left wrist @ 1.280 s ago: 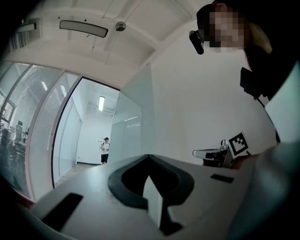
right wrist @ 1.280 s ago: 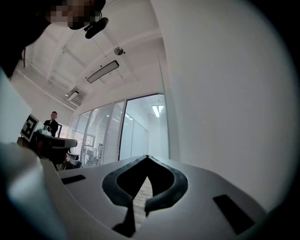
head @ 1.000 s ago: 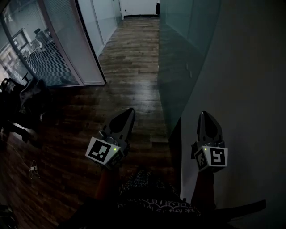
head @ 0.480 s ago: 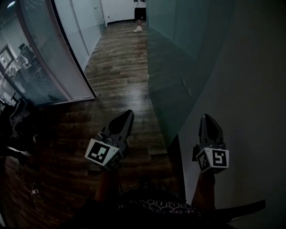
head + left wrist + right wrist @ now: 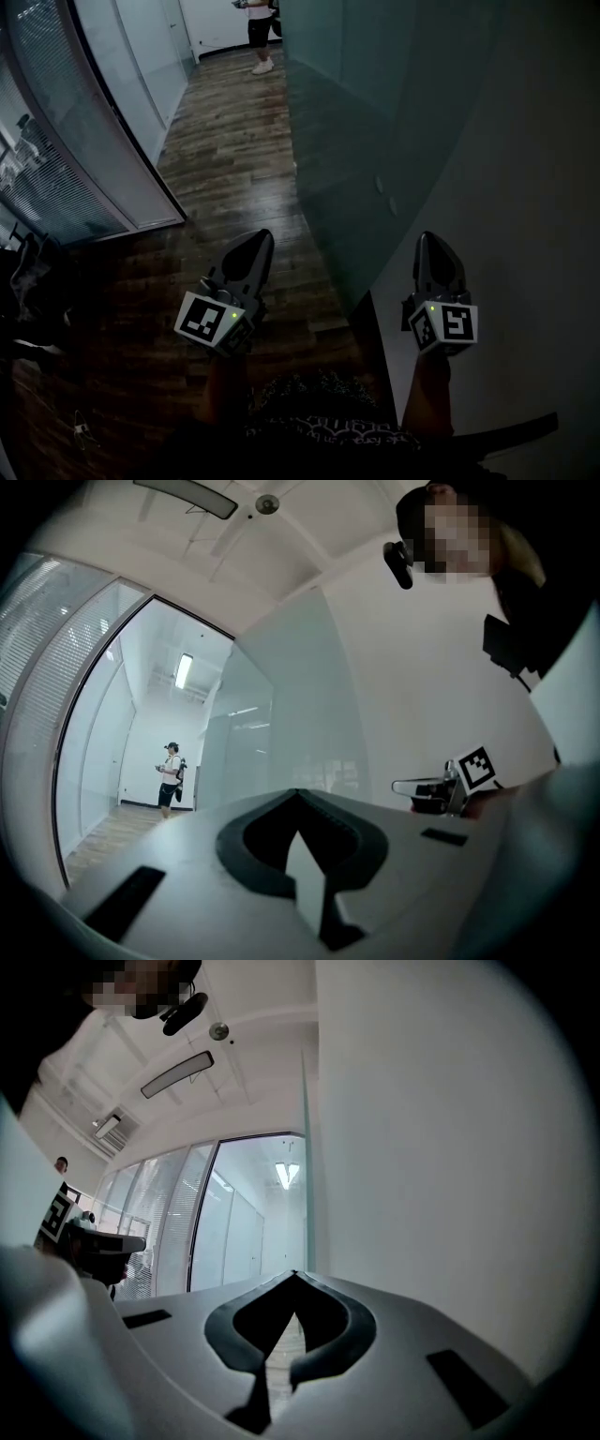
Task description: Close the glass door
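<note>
Left gripper (image 5: 261,240) and right gripper (image 5: 430,242) both show fingers pressed together and empty, with the glass door (image 5: 356,141) ahead at twelve o'clock between them, so a push risks hard tips skidding off smooth glass.

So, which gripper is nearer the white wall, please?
Right. The right gripper is close beside the white wall; the left gripper is farther off, over the wooden floor.
</note>
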`<state>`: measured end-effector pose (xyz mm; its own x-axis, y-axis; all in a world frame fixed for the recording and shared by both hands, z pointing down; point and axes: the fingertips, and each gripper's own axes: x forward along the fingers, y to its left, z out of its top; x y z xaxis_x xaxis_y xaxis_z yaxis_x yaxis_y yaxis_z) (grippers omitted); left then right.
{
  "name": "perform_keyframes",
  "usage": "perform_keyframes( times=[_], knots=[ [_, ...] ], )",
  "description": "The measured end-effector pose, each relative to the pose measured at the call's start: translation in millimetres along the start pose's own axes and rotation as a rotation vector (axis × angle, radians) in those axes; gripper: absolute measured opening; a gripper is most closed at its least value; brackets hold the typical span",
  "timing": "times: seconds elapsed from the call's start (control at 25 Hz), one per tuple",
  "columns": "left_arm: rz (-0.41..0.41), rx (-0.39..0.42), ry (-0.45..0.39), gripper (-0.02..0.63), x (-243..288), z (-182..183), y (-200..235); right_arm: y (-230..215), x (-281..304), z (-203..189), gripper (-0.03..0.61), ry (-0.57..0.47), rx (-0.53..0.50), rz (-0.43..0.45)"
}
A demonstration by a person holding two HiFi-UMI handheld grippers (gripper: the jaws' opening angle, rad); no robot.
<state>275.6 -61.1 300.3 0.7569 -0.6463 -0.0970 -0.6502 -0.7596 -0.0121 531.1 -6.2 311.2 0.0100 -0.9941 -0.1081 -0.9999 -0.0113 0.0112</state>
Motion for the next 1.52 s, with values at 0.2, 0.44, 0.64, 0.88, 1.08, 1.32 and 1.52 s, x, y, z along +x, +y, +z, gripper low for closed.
perform_keyframes(
  times=[0.2, 0.44, 0.64, 0.88, 1.08, 1.32, 1.52],
  knots=[
    [0.007, 0.000, -0.011, 0.002, -0.4, 4.7, -1.6, 0.2, 4.9, 4.9, 0.003, -0.005, -0.003, 0.015],
    [0.027, 0.001, -0.014, 0.002, 0.8, 8.7, -0.9, -0.2, 13.8, 5.1, 0.005, 0.011, 0.003, 0.056],
    [0.042, 0.005, -0.006, 0.003, 1.1, 5.5, -0.2, 1.0, 27.9, -4.9, 0.076, 0.047, 0.009, 0.110],
    [0.067, 0.005, 0.004, 0.002, -1.9, 1.2, 1.8, -5.0, 45.3, -15.6, 0.098, 0.083, 0.019, 0.137],
    [0.090, 0.012, 0.010, 0.002, -5.2, 0.0, 7.7, -1.7, 49.4, -20.8, 0.100, 0.088, 0.029, 0.151],
    [0.096, 0.018, 0.010, 0.002, -7.6, 2.7, 4.7, 2.3, 47.7, -19.6, 0.100, 0.094, 0.027, 0.165],
    [0.112, 0.020, 0.004, 0.002, -14.6, 4.7, 4.7, 15.1, 47.2, -18.5, 0.100, 0.102, 0.022, 0.187]
  ],
)
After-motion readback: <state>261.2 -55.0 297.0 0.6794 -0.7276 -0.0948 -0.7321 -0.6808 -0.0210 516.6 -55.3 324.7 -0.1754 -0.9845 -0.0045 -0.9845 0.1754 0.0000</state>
